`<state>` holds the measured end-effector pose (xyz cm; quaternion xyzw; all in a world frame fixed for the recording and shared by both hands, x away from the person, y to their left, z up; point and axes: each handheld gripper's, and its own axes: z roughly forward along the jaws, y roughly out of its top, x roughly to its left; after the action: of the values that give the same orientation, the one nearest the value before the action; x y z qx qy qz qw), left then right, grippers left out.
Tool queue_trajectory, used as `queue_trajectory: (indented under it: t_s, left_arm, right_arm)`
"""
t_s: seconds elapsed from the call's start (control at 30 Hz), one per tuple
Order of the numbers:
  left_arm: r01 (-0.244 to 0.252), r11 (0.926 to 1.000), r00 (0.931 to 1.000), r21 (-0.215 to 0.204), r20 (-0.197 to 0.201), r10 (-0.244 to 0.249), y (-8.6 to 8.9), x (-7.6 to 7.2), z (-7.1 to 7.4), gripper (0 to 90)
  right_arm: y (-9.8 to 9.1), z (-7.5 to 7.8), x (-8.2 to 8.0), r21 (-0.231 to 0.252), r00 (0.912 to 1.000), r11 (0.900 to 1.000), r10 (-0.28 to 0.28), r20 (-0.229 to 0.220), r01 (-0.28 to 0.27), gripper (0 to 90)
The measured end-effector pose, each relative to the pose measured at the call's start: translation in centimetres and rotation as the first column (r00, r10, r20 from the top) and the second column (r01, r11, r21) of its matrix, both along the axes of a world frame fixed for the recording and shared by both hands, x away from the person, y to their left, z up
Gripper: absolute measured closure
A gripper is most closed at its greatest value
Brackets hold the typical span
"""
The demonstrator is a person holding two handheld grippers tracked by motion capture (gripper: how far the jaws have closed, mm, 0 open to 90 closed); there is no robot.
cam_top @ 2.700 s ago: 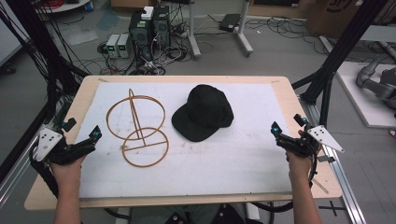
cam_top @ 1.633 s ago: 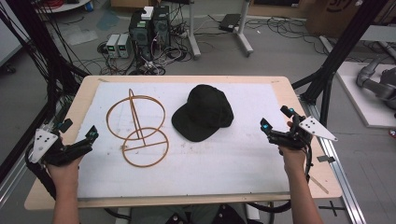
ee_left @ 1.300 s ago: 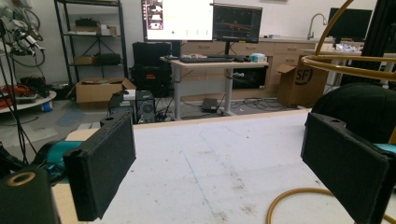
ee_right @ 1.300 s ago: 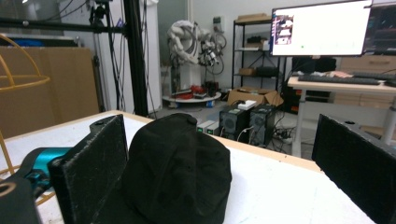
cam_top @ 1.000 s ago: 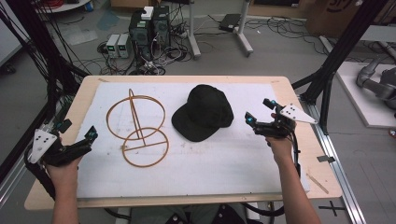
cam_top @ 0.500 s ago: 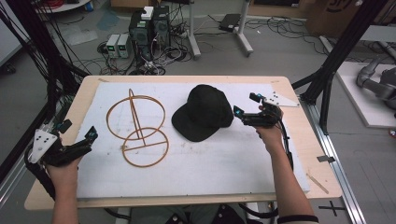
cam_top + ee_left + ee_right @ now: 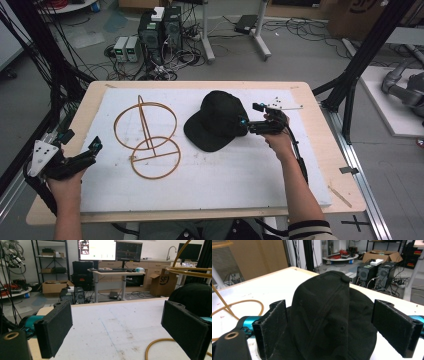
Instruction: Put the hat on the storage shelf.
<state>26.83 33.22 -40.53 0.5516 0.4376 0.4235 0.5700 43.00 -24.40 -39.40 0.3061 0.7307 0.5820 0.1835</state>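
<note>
A black baseball cap [image 7: 216, 120] lies crown up near the middle of the white mat, its brim toward the near side. My right gripper [image 7: 248, 115] is open at the cap's right edge; in the right gripper view the cap [image 7: 329, 320] sits between the two spread pads [image 7: 395, 327] without being pinched. A wire stand of two yellow-brown hoops [image 7: 146, 135] on a stem stands left of the cap. My left gripper [image 7: 80, 147] is open near the table's front left corner, its pads [image 7: 56, 327] wide apart over bare mat, with a hoop arc [image 7: 156, 346] low at right.
The white mat [image 7: 235, 175] covers most of a wooden table [image 7: 320, 125]. Black frame posts stand at both sides. Computers and cables lie on the floor beyond the far edge [image 7: 160, 27]. A wood splinter [image 7: 340, 196] lies near the right front corner.
My right gripper has travelled from the table's right edge leftward and away to the cap's right side, jaws staying open. The left gripper has barely moved.
</note>
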Motion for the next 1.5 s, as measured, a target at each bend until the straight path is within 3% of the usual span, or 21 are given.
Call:
queue_trajectory:
  t_s: [0.43,0.63,1.1,1.27,1.5]
  left_arm:
    - [0.000,1.0000,1.0000,0.004,-0.007,0.000,0.1,0.0,-0.2,10.4]
    - [-0.001,1.0000,0.9999,0.004,-0.011,0.001,0.1,0.1,-0.3,10.4]
    - [0.002,1.0000,0.9999,0.006,-0.014,-0.002,0.0,0.1,-0.3,10.4]
    - [0.002,1.0000,0.9999,0.007,-0.015,-0.002,0.0,0.1,-0.3,10.4]
    - [0.003,1.0000,0.9999,0.006,-0.013,-0.003,-0.1,0.2,-0.3,10.4]
  right_arm:
    - [-0.5,-1.4,1.3,-0.088,0.9988,0.9960,-0.023,-0.044,0.019,20.4]
    - [-0.3,-2.1,1.8,-0.145,0.9993,0.9894,-0.003,-0.038,-0.002,24.8]
    - [0.1,-3.3,2.4,-0.209,0.9981,0.9775,0.016,-0.059,-0.028,29.0]
    - [0.4,-3.3,2.5,-0.220,0.9986,0.9748,0.026,-0.047,-0.036,33.9]
    - [0.7,-3.5,2.6,-0.223,0.9972,0.9731,0.048,-0.058,-0.059,49.0]
